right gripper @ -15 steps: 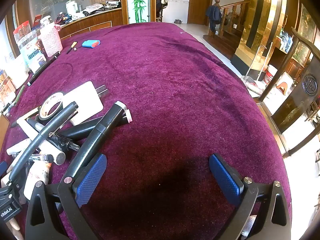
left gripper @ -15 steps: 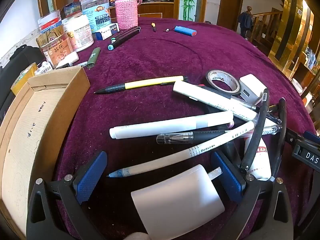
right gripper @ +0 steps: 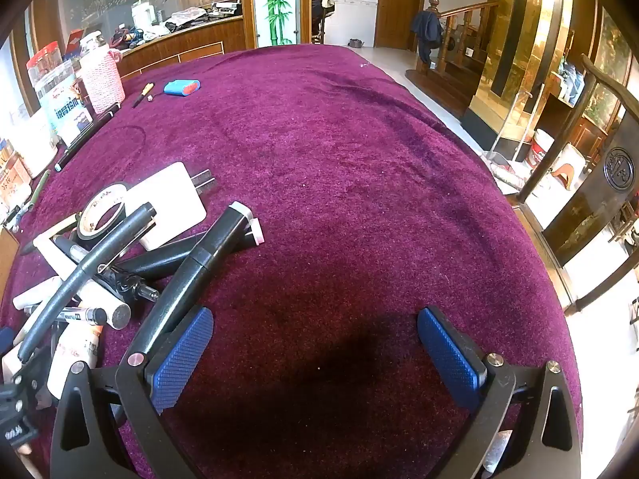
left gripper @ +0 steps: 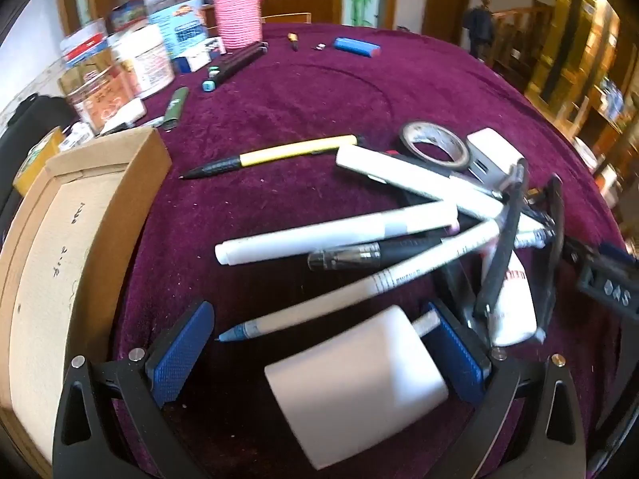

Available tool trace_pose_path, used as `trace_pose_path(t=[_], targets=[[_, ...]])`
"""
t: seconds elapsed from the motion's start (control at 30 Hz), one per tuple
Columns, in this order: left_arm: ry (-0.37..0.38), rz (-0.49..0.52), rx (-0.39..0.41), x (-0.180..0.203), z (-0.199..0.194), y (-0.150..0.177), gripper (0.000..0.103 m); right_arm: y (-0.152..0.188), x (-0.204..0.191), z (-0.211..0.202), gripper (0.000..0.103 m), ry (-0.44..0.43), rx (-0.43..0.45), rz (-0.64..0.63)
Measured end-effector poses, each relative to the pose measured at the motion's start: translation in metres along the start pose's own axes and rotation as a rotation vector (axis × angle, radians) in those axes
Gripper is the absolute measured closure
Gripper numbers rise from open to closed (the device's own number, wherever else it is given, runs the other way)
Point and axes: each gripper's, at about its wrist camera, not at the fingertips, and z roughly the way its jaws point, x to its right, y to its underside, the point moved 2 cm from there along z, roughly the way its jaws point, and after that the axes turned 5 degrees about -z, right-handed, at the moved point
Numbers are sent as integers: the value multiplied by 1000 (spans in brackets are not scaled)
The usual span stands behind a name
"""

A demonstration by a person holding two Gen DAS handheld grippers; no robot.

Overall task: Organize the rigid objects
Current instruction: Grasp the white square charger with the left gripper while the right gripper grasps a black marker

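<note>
My left gripper (left gripper: 317, 353) is open and tilted down over a white plug adapter (left gripper: 355, 391) that lies between its blue pads (left gripper: 179, 351); the adapter's prong is close to the right pad. Just beyond it is a pile of pens: a white fine-tip pen (left gripper: 359, 295), a black pen (left gripper: 367, 255), a thick white marker (left gripper: 335, 235) and a yellow-and-black pen (left gripper: 275, 153). An open cardboard box (left gripper: 80, 239) sits to the left. My right gripper (right gripper: 315, 355) is open over bare purple cloth. A black marker (right gripper: 199, 255) lies beside its left finger.
A tape roll (left gripper: 435, 143), a second white adapter (left gripper: 491, 155) and a white tube (left gripper: 511, 303) lie by the pile. Jars and a pink knitted bottle (left gripper: 237, 12) line the far left edge. A blue battery pack (right gripper: 181, 87) lies further back. The table edge (right gripper: 531, 247) drops off on the right.
The left wrist view has shifted slightly and is now blurred by motion; the adapter stays between the open pads. The right wrist view is unchanged.
</note>
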Motion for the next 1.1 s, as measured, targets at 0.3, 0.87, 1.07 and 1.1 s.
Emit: trace_pose_path(t=[0.3,0.87,1.07,1.1], targets=[[-10,-6,19,1,-5,7,0,0,0,0,1,0,0,1],[11,36,-3,-3,-15,22,0,1,0,-2,1,-32,-65,-38],[191,-59,-16,-31,-48,24,6,-8,4,-41,10,24,91,57],[183,-60,17,-36,-57,23,6,-12,1,-60,10,45,181,54]])
